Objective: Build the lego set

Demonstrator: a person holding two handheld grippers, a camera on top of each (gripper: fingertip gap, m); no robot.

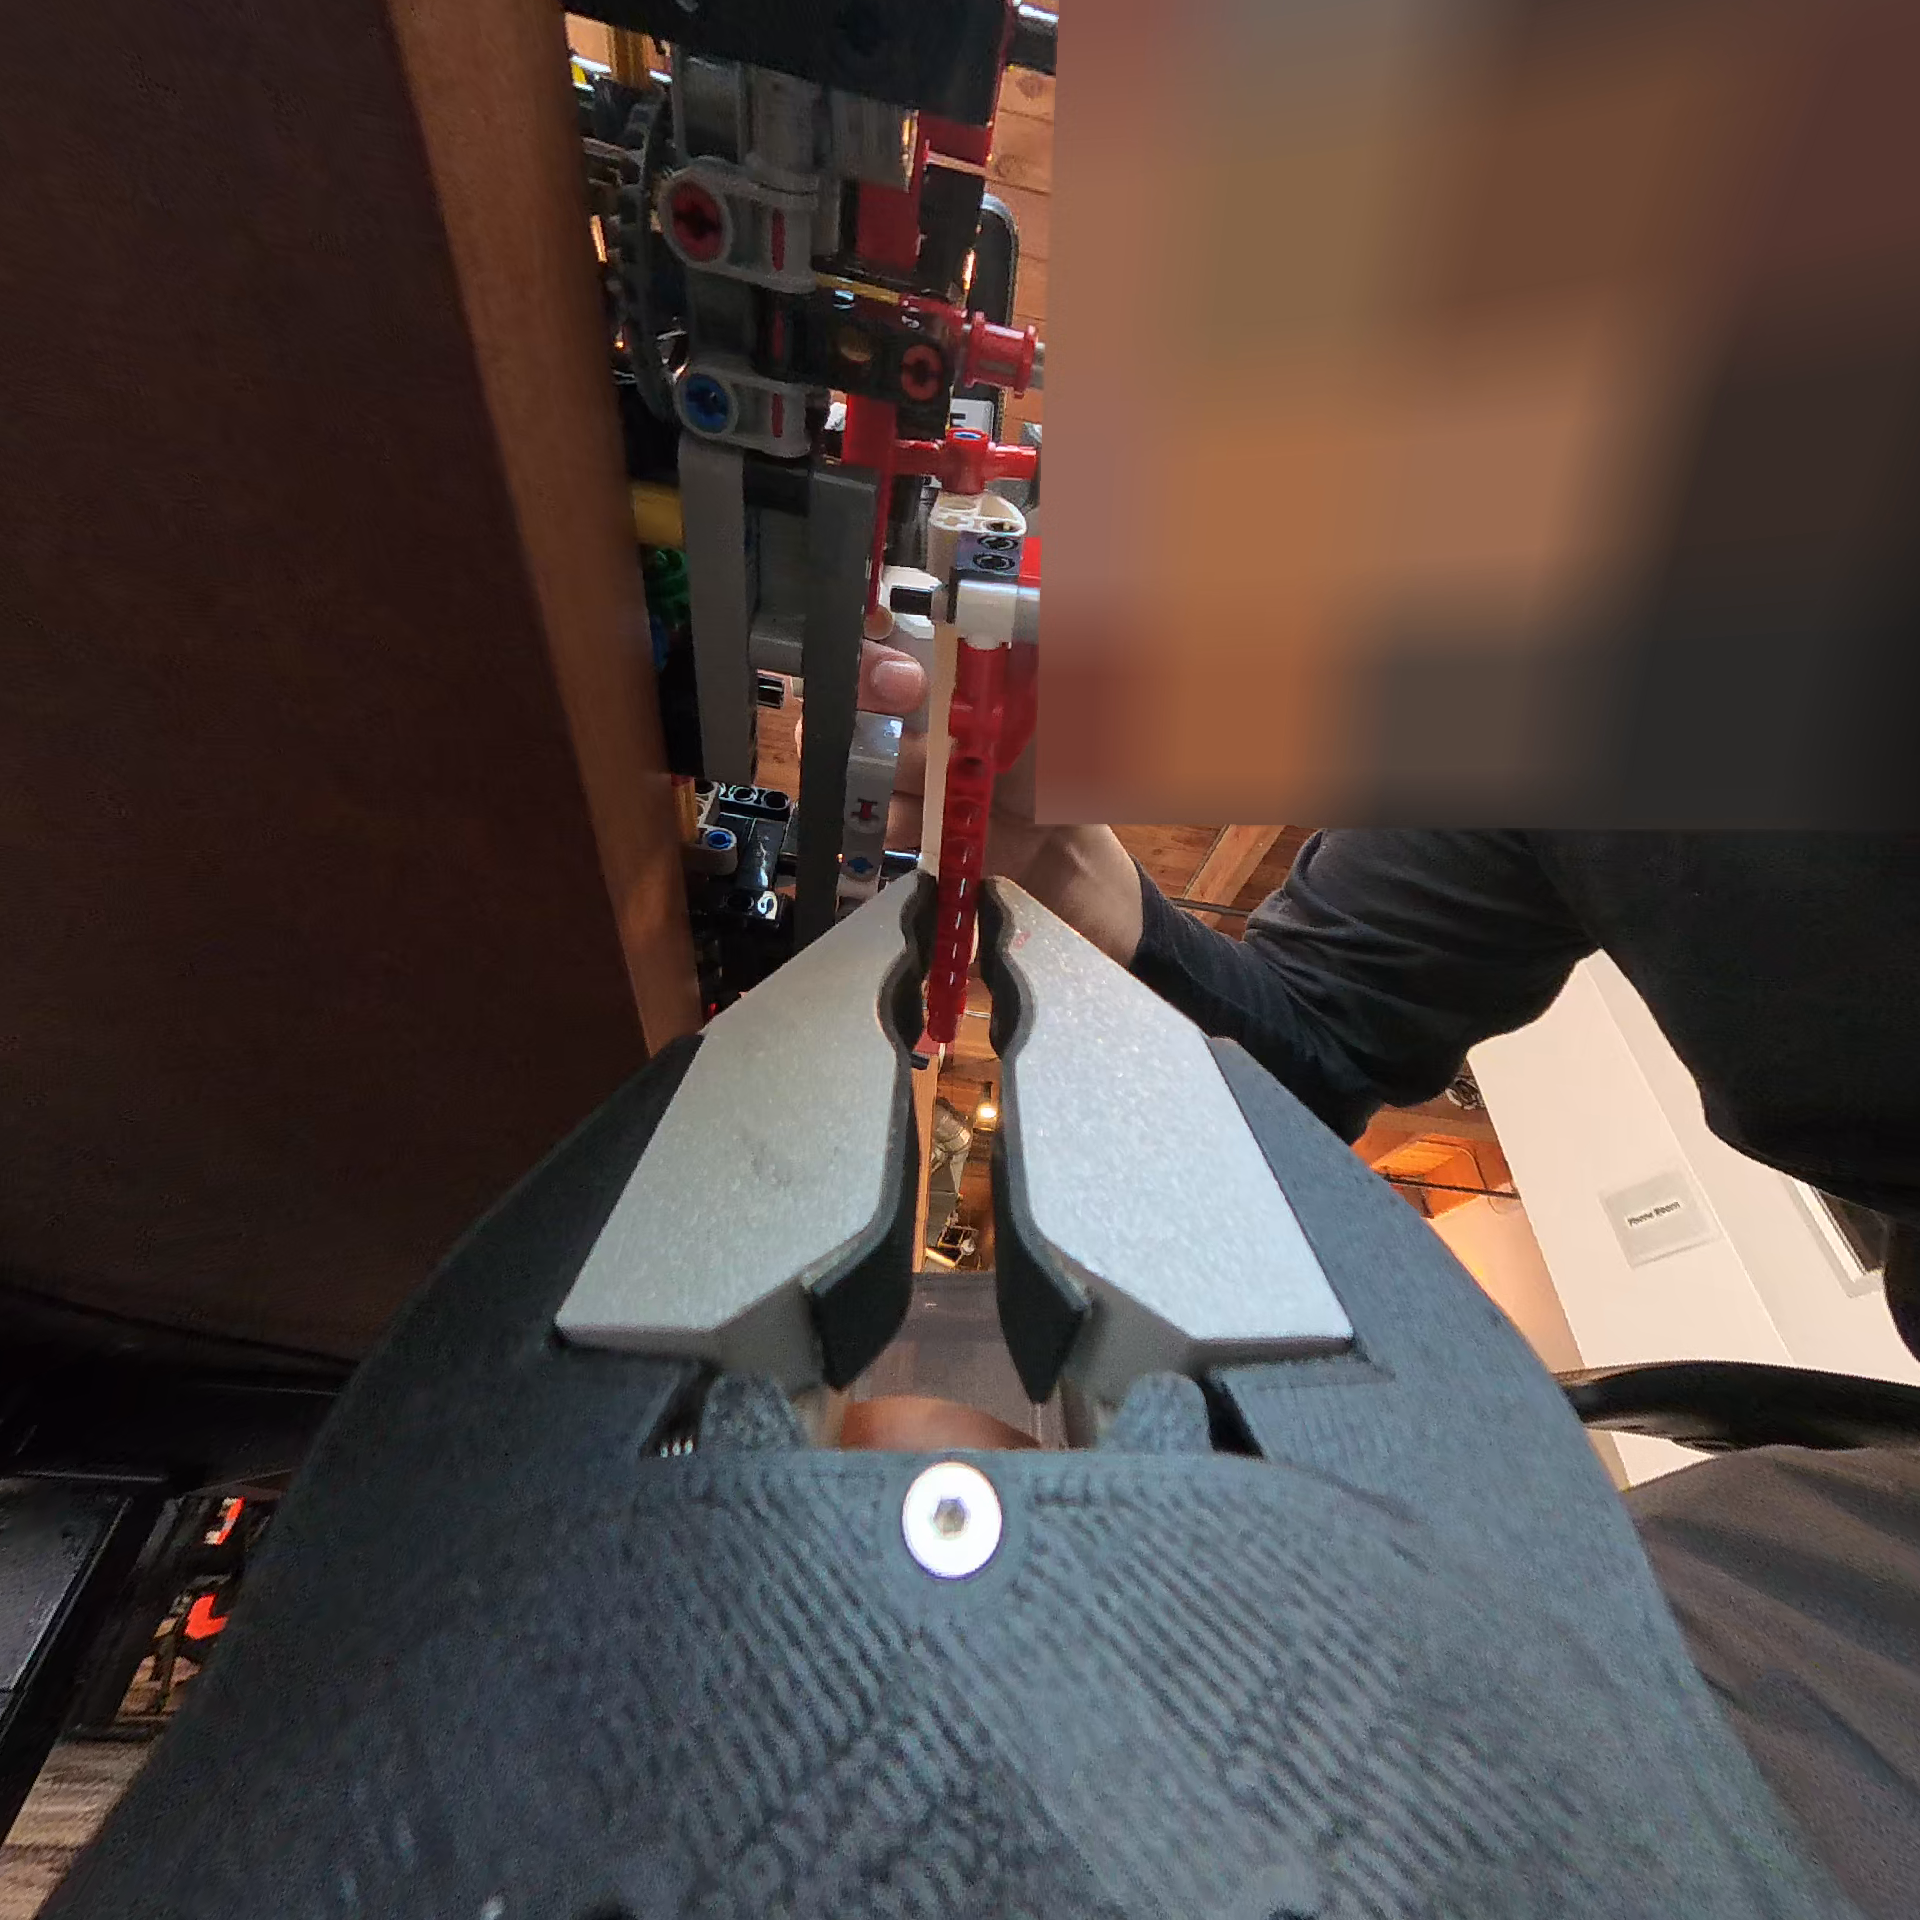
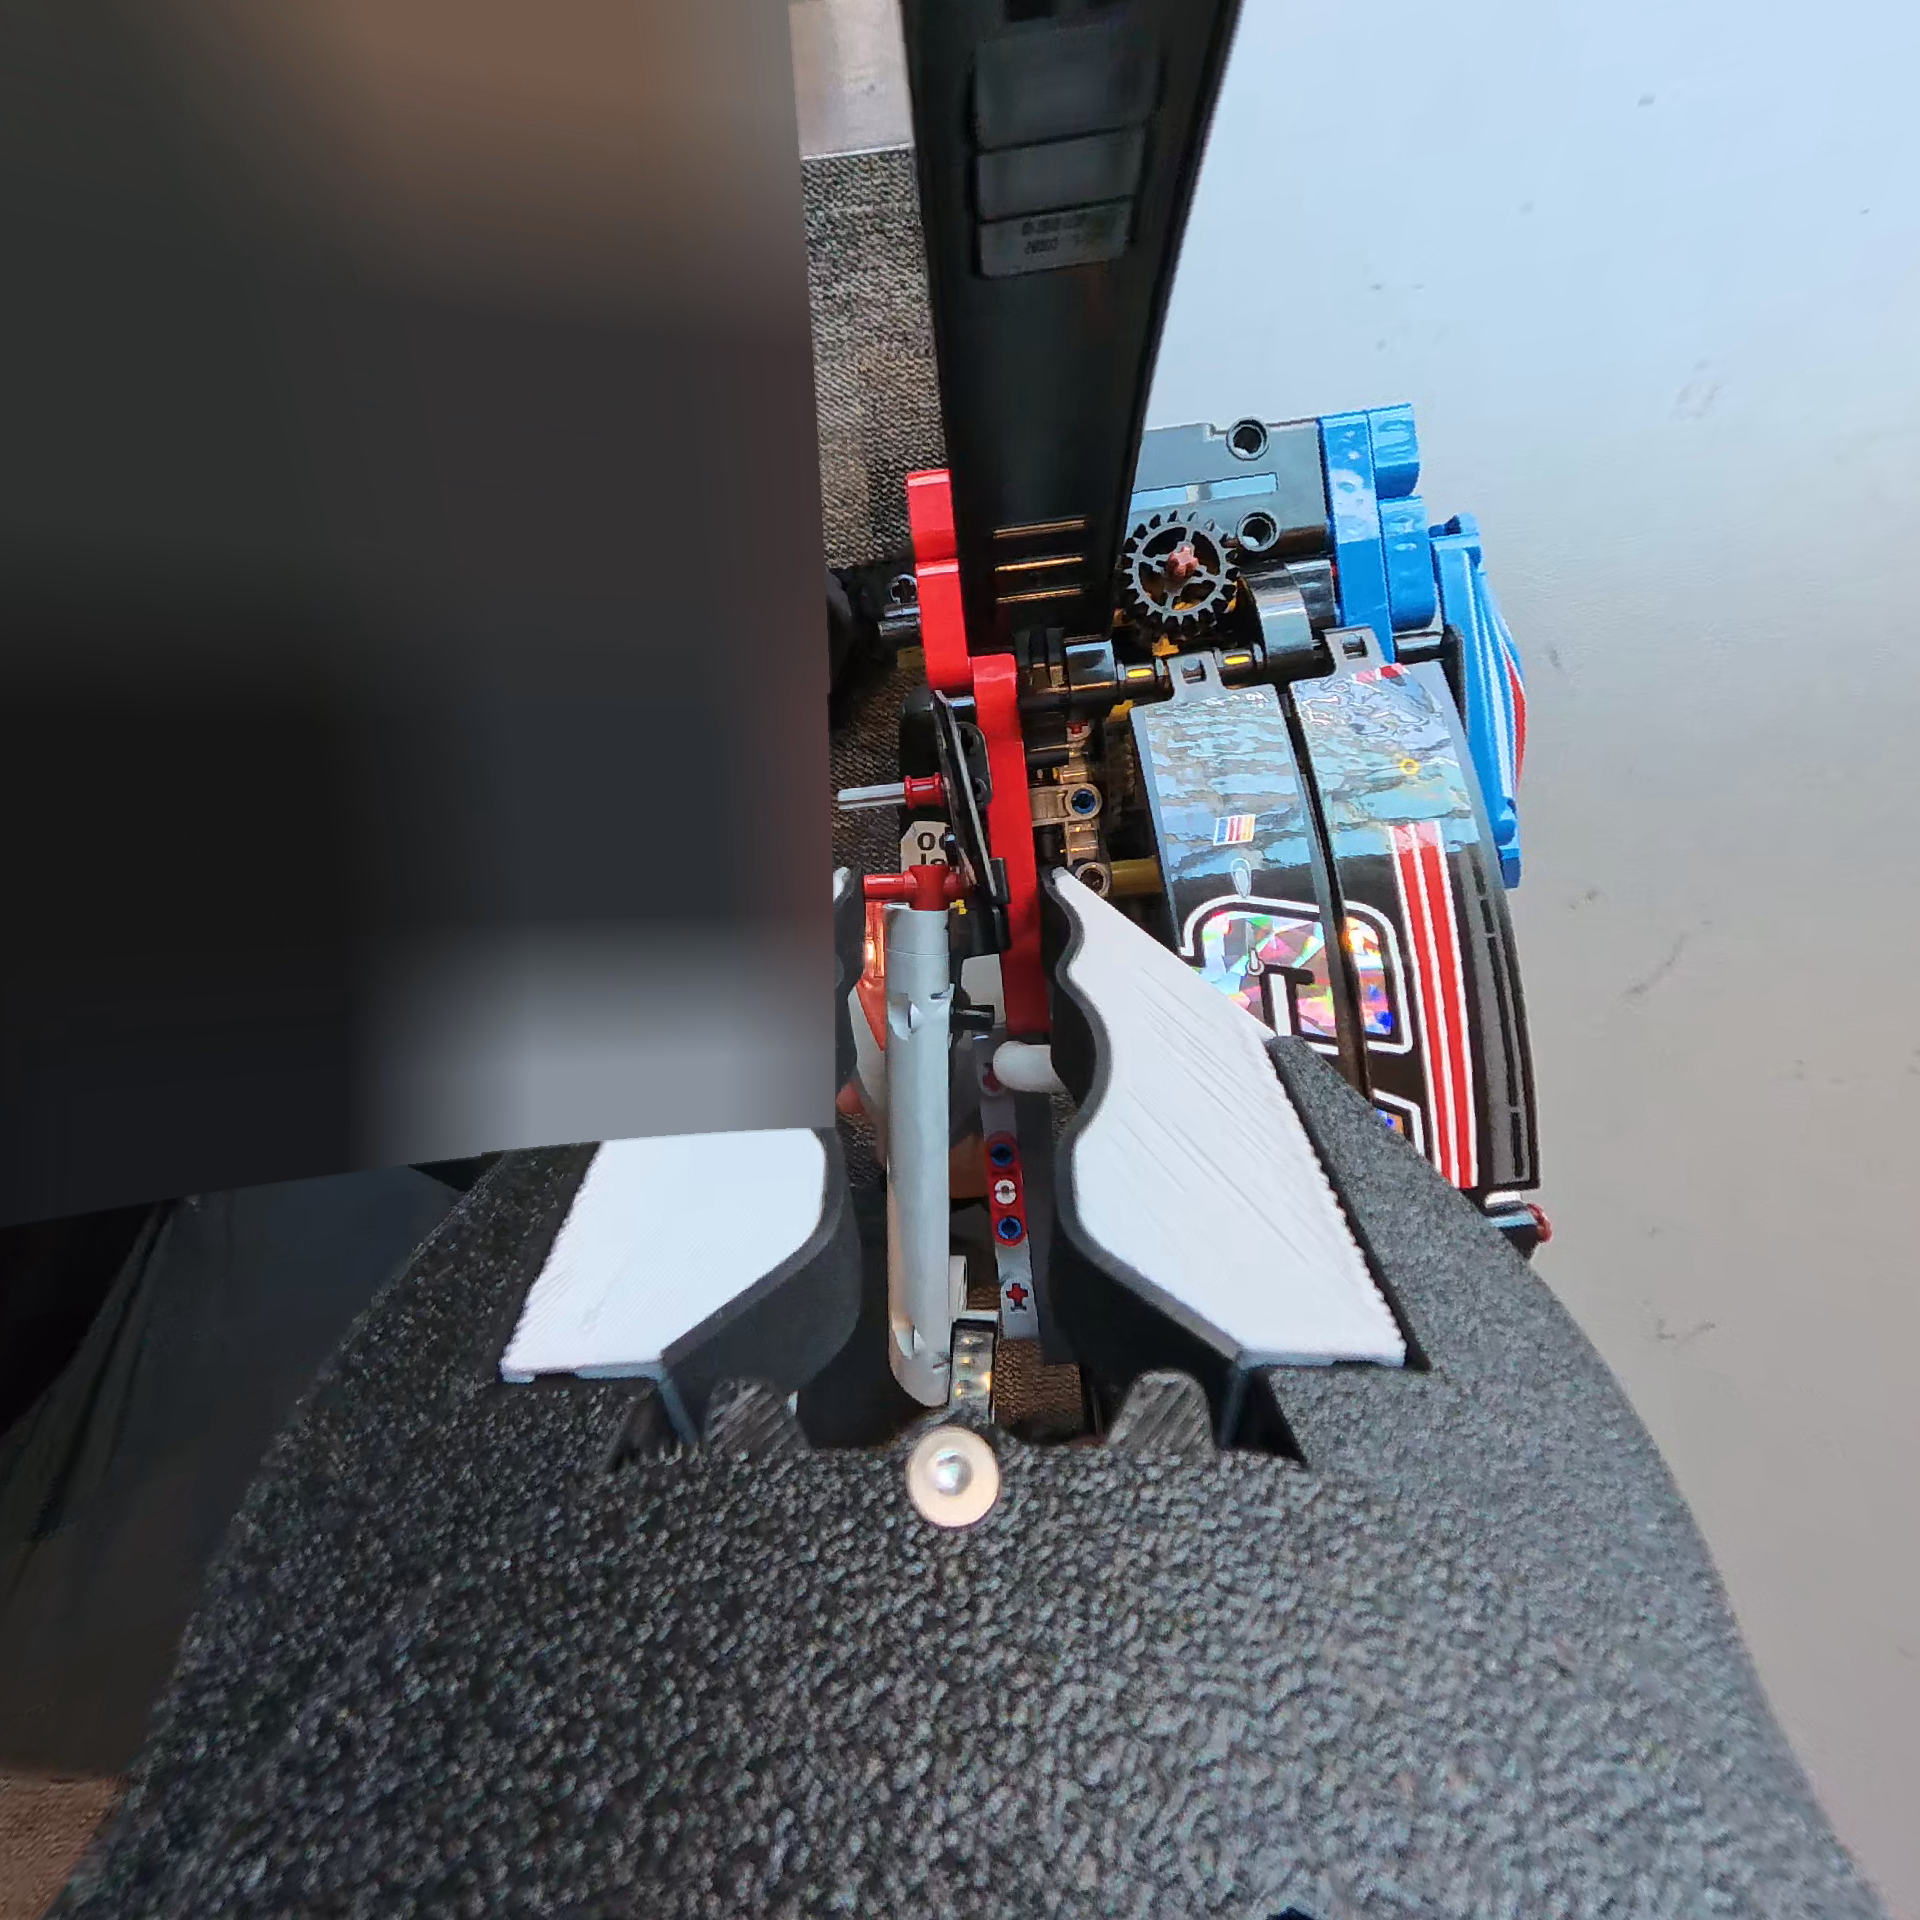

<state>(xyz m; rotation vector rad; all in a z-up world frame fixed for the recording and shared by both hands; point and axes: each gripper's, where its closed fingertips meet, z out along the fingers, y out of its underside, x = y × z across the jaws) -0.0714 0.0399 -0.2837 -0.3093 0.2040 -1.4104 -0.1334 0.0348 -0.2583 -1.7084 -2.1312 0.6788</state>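
The lego model is a Technic build of grey, black and red parts, held up in the air. My left gripper is shut on a long red holed beam that hangs down from the model. In the right wrist view the model shows blue bricks, a black gear and shiny stickered panels. My right gripper is closed around its near end, with a silver panel and a thin grey beam between the fingers. The right finger lies against a red beam. The left fingertip is hidden by a blurred patch.
A brown wooden table edge stands close on the left. A bare finger touches the model, and a dark-sleeved arm reaches in from the right. A long black curved bar crosses above the model. A white scuffed surface lies behind.
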